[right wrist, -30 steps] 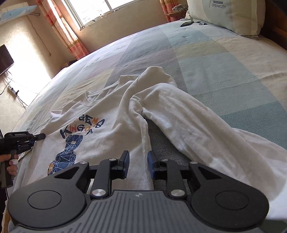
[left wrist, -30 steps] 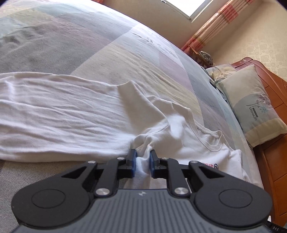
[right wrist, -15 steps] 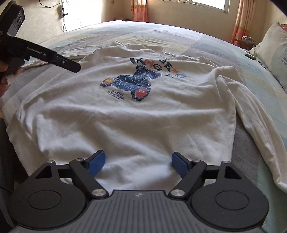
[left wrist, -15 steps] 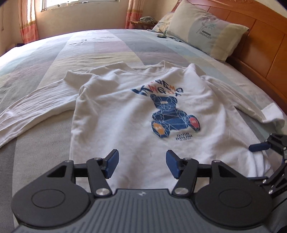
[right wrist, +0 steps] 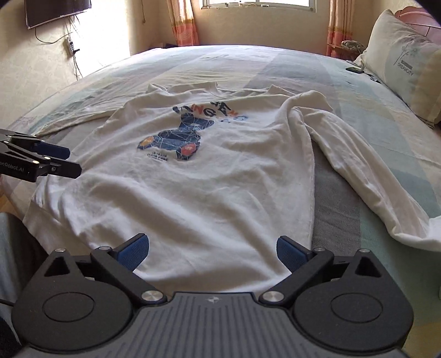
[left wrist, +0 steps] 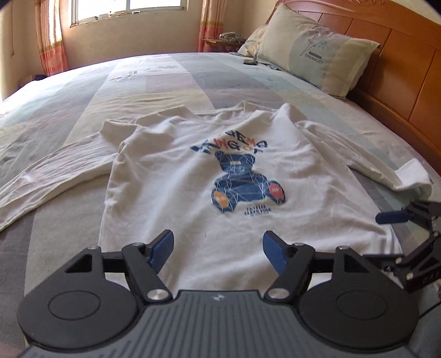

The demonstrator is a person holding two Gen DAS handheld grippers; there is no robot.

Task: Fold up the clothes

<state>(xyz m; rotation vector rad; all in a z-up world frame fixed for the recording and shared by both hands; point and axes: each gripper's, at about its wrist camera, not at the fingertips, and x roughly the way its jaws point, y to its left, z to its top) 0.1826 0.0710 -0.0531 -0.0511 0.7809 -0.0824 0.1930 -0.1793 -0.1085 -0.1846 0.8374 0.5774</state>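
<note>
A white long-sleeved shirt [left wrist: 193,192] with a blue bear print lies flat, print up, on the bed, sleeves spread to both sides; it also shows in the right wrist view [right wrist: 209,176]. My left gripper [left wrist: 217,249] is open and empty above the shirt's hem. My right gripper [right wrist: 212,252] is open and empty above the hem too. Each gripper shows in the other's view: the right one [left wrist: 397,217] at the shirt's right hem corner, the left one [right wrist: 59,159] at the left hem corner.
The bed [left wrist: 154,82] has a pastel patchwork cover. A pillow [left wrist: 317,52] leans on the wooden headboard [left wrist: 399,55] at the right. A small dark object [right wrist: 355,70] lies near the pillow. A window with curtains is behind, and a TV [right wrist: 55,11] on the left wall.
A second ago my left gripper was shut on shirt cloth and the right nearly shut. Both have let go, opened wide and drawn back to the hem, and the shirt now lies spread flat.
</note>
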